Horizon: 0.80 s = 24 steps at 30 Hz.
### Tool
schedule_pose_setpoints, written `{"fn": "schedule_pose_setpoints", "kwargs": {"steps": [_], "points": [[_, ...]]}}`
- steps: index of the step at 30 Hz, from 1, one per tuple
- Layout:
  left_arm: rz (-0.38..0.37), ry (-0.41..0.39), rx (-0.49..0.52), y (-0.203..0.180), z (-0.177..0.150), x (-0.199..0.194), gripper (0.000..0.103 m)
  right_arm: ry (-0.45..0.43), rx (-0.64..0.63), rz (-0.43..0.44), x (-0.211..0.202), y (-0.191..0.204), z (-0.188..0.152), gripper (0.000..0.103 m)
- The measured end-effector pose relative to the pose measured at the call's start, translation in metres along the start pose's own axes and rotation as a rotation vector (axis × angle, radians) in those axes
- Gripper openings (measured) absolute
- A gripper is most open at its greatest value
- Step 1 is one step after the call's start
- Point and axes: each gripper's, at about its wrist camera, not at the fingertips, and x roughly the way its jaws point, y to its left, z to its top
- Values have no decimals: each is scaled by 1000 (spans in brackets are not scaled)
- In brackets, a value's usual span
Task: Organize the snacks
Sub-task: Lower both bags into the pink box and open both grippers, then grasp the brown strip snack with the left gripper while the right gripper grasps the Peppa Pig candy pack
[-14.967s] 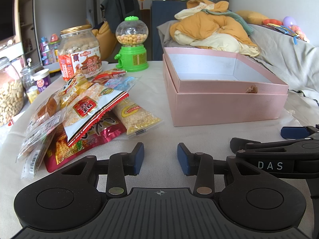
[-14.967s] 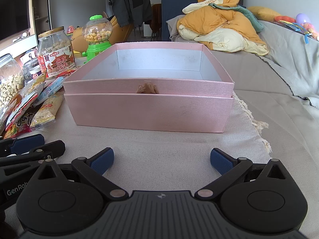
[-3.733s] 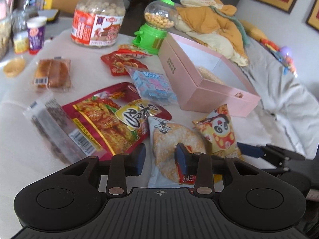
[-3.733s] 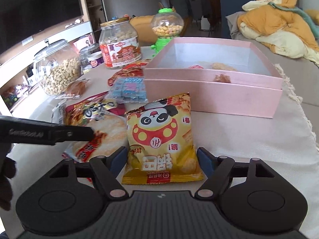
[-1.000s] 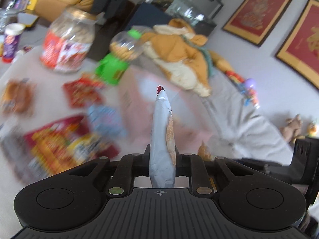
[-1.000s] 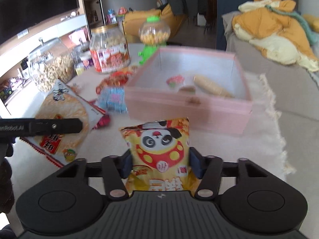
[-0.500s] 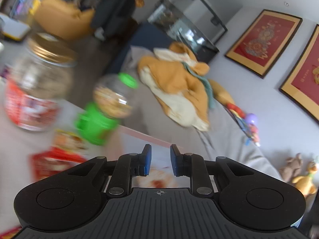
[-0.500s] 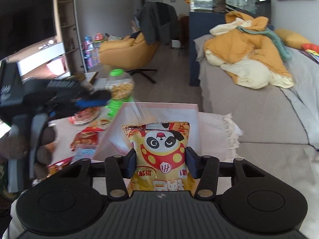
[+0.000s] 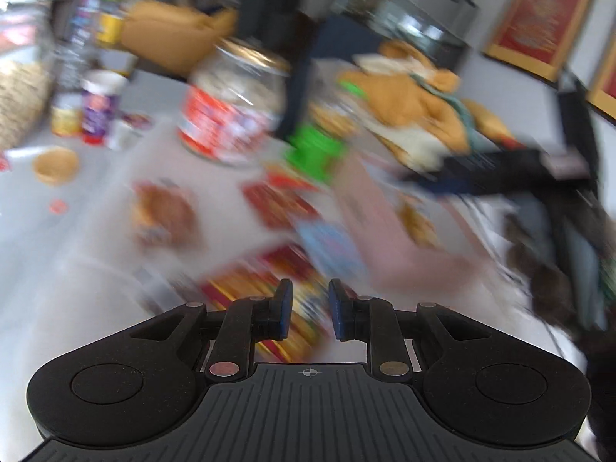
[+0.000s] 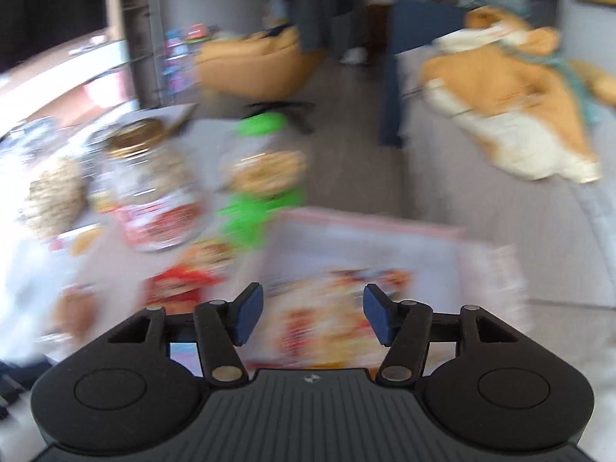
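Snacks lay in two groups. Loose packets were spread over the pale tabletop from about 9 to 12 o'clock of the left gripper, while others sat inside the pink box. In the right wrist view a yellow and red packet lay in the box, directly beyond the right gripper; heavy blur prevented reading its print. The box appeared to serve as the collecting container, which would explain why packets were gathered there and the jars left outside it.

A large jar with a red label and a green candy dispenser stood at about 11 and 12 o'clock in the left wrist view, well apart from both grippers.

The right gripper's jaws were moderately apart and opening. The packet showed in the gap between them, but the pads did not press on it; I judged it released into the box.

The left gripper's jaws stood only narrowly apart, with nothing between them. It pointed down towards a red and yellow packet on the table, judged the likely next item. Contact was not observed.
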Motion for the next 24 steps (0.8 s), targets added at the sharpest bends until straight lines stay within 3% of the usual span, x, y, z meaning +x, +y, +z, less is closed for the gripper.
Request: {"fn": "schedule_pose_setpoints", "kwargs": {"steps": [2,4,7,9,10,11,15,21,24], "points": [[-51,58,35,-9,-9,9,24,43,4,87,13,24,2,59],[-32,99,51,-11,-19,22,23,89,9,128,31,47,5,59],[29,109,23,-2,-25,30,23,119,-44,78,60,78,4,58],[43,79,-3,9,-26,23,23,144,-70,33,77,88,0,50],[55,58,-12,15,-26,18,23,180,-64,44,84,89,-3,40],[75,36,-20,20,-25,14,23,206,-54,63,86,88,-8,37],[134,-6,-93,44,-21,4,23,215,-117,82,64,91,-34,37],[111,-47,-154,57,-19,-14,23,216,-155,110,22,77,-72,37],[178,-77,-162,58,-14,-24,23,200,-180,95,7,67,-89,37]]}}
